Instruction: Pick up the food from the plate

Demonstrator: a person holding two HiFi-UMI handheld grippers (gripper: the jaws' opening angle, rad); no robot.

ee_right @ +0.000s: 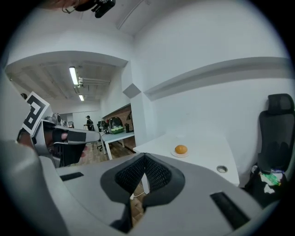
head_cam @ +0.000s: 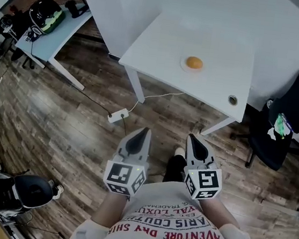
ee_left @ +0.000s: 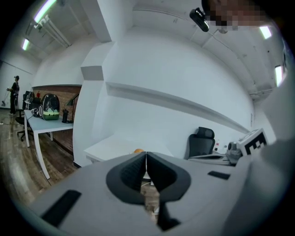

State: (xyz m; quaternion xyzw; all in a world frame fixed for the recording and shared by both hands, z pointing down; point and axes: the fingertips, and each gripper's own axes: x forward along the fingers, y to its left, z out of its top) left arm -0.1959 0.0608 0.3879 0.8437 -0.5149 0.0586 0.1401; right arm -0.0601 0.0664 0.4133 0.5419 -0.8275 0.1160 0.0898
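An orange bun (head_cam: 194, 62) lies on a small white plate (head_cam: 183, 66) in the middle of a white table (head_cam: 163, 47), well ahead of me. Both grippers are held close to my chest, far short of the table. My left gripper (head_cam: 145, 131) is shut with nothing in it, and so is my right gripper (head_cam: 192, 138). In the right gripper view the bun (ee_right: 181, 149) sits on its plate (ee_right: 175, 154) beyond the closed jaws (ee_right: 145, 156). The left gripper view shows only a sliver of the bun (ee_left: 138, 150) above its closed jaws (ee_left: 146, 154).
A black office chair (head_cam: 278, 126) stands right of the table. A power strip (head_cam: 118, 115) and its cable lie on the wooden floor before the table. A second desk (head_cam: 52, 34) with a bag on it is at the far left. A person stands far off.
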